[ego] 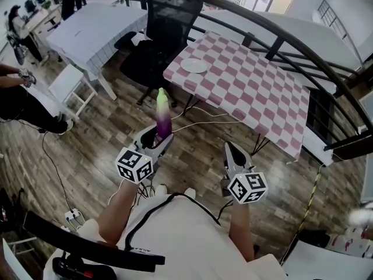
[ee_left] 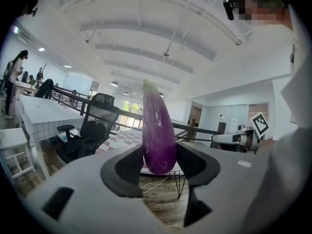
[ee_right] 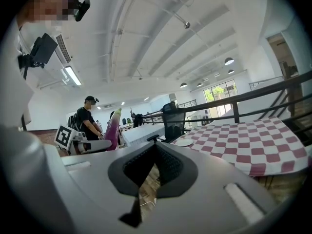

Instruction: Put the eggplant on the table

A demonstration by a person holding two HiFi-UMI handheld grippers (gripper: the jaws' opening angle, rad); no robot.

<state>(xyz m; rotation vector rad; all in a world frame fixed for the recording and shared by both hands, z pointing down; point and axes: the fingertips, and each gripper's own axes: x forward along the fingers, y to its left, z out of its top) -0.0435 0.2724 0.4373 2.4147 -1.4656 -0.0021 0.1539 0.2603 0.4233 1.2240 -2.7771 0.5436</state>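
Note:
A purple eggplant (ego: 164, 121) with a pale green top stands upright in my left gripper (ego: 158, 140), whose jaws are shut on its lower end. In the left gripper view the eggplant (ee_left: 158, 135) rises between the two black pads (ee_left: 127, 168). The table (ego: 256, 92) with the pink-and-white checked cloth stands ahead across the wooden floor, well beyond both grippers. My right gripper (ego: 235, 154) is held beside the left one, its jaws shut with nothing between them (ee_right: 155, 162). The eggplant (ee_right: 113, 128) also shows at the left in the right gripper view.
A white plate (ego: 194, 66) lies on the near left corner of the checked table. A black office chair (ego: 156, 31) stands left of that table. White cables (ego: 204, 116) trail on the floor. A dark curved railing (ego: 303, 45) runs behind the table.

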